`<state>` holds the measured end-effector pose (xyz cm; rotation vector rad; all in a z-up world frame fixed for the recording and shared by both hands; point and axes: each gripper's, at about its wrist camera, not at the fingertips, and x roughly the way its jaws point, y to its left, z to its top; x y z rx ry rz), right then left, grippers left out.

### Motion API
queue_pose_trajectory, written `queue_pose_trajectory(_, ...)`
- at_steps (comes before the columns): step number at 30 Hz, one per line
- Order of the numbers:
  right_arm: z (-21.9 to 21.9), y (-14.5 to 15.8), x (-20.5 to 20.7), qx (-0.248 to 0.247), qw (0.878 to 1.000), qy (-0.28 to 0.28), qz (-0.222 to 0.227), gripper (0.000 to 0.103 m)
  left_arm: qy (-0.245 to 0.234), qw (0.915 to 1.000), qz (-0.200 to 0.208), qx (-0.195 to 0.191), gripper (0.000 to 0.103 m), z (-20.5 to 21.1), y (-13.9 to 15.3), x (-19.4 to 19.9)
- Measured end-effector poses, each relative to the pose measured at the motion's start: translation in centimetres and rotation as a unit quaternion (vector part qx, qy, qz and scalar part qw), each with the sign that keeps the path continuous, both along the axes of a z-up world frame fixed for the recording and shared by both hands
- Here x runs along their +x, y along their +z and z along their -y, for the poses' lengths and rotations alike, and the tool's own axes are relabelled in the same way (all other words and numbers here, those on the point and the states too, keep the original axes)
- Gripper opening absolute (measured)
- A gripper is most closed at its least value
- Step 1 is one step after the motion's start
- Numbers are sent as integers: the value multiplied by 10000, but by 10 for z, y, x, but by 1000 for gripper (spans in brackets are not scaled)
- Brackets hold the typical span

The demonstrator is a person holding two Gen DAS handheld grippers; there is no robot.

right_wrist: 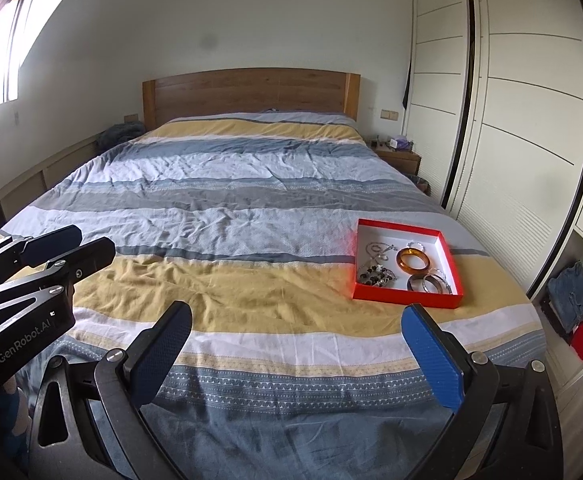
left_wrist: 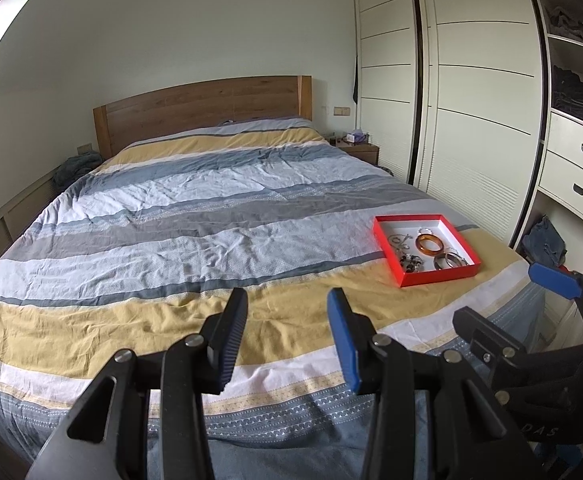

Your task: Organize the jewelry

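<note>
A wide bed with a striped blue, grey and mustard cover (right_wrist: 227,216) carries a shallow red cardboard tray with a white floor (right_wrist: 449,258) near its right foot corner, holding an amber bangle (right_wrist: 412,261), silver bangles (right_wrist: 427,283) and tangled chains (right_wrist: 376,270). The left gripper (left_wrist: 287,338) and right gripper (right_wrist: 297,354) hover apart and empty, well short. Sorting seems unstarted; next calls for reaching to the tray.

"GenRobot.AI" on left claw (right_wrist: 67,254) body, "DAS" partly legible on right claw (left_wrist: 523,294) body
</note>
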<state>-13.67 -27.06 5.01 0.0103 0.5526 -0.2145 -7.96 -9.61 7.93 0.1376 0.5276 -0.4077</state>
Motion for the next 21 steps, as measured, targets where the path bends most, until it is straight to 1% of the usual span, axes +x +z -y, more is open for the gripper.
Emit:
queue_pose_trajectory(6, 2, 2, -1, -56, 9999, -90, 84, 103, 35, 10000, -4, 47, 40, -2, 0, -1)
queue_pose_trajectory(12, -1, 1, 0, -329, 9989, -301, 114, 103, 153, 9998, -69, 100, 40, -3, -6, 3)
queue_pose_trajectory(14, 1, -1, 0, -339, 9987, -364, 101, 103, 193, 9997, -92, 139, 40, -3, -10, 4)
queue_pose_trajectory(17, 5, -4, 1, -304, 9986, -423, 78, 103, 221, 9996, -94, 175, 58, -3, -14, 5)
queue_pose_trajectory(21, 8, -6, 0, -292, 9986, -433, 92, 103, 218, 9994, -121, 219, 58, -1, -19, 6)
